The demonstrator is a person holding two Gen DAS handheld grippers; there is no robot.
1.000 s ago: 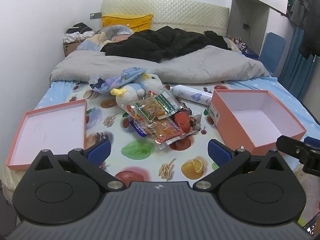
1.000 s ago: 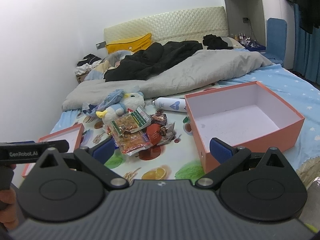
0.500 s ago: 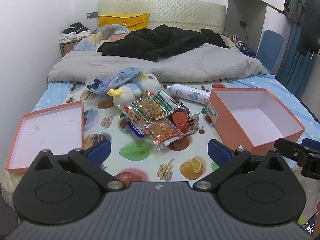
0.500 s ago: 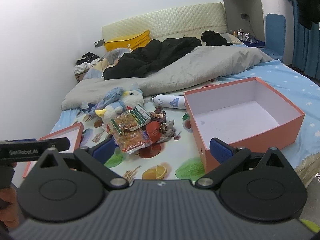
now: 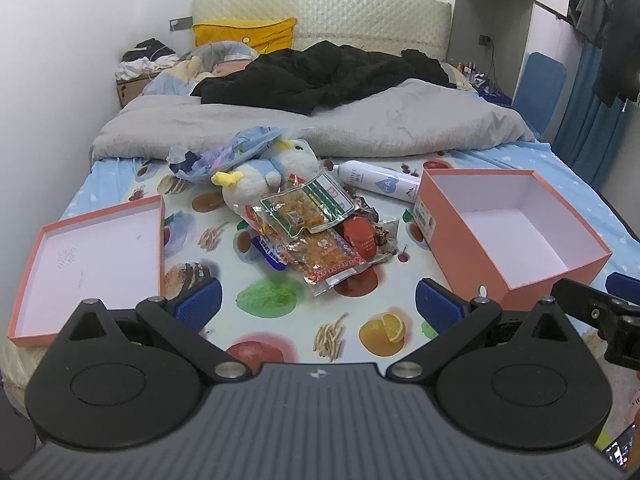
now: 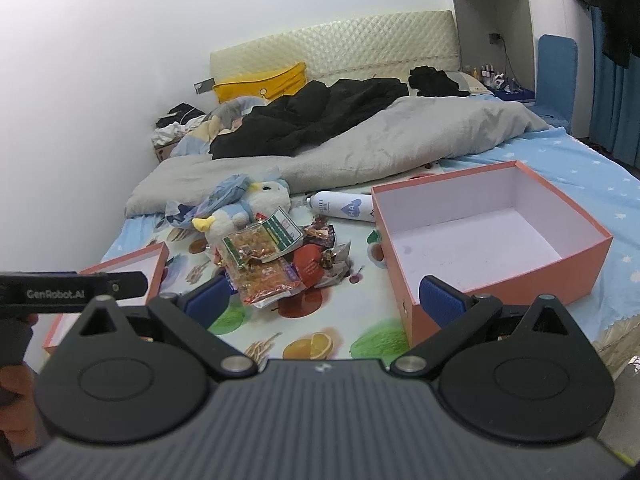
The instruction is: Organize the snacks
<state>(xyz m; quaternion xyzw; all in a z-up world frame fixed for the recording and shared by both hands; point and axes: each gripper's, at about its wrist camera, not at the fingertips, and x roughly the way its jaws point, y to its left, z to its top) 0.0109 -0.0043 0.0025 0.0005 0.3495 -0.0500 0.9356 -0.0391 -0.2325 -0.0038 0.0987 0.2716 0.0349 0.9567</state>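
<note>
Snack packets [image 5: 316, 232] lie in a heap mid-bed on the fruit-print sheet [image 5: 264, 300], btwn the pink box lid [image 5: 96, 248] on the left and the open pink box [image 5: 508, 232] on the right; box interior white, nothing in it. Top packet is green-edged w/ orange contents, a red pouch [image 5: 360, 236] just beside it on the right. Plush penguin [image 5: 264, 176] touches the heap's far side, crumpled blue bag [image 5: 236, 152] behind it. White spray can [image 5: 380, 180] lies on its side, near the box's far corner. Left tongs [image 5: 316, 304] apart, holding nothing, hovering short of the heap. Right tongs [image 6: 326, 300] also apart, holding nothing, w/ right pad in front of the box's near wall. Grey duvet [image 5: 320, 128] & black clothing [image 5: 320, 72] further up the bed.
</note>
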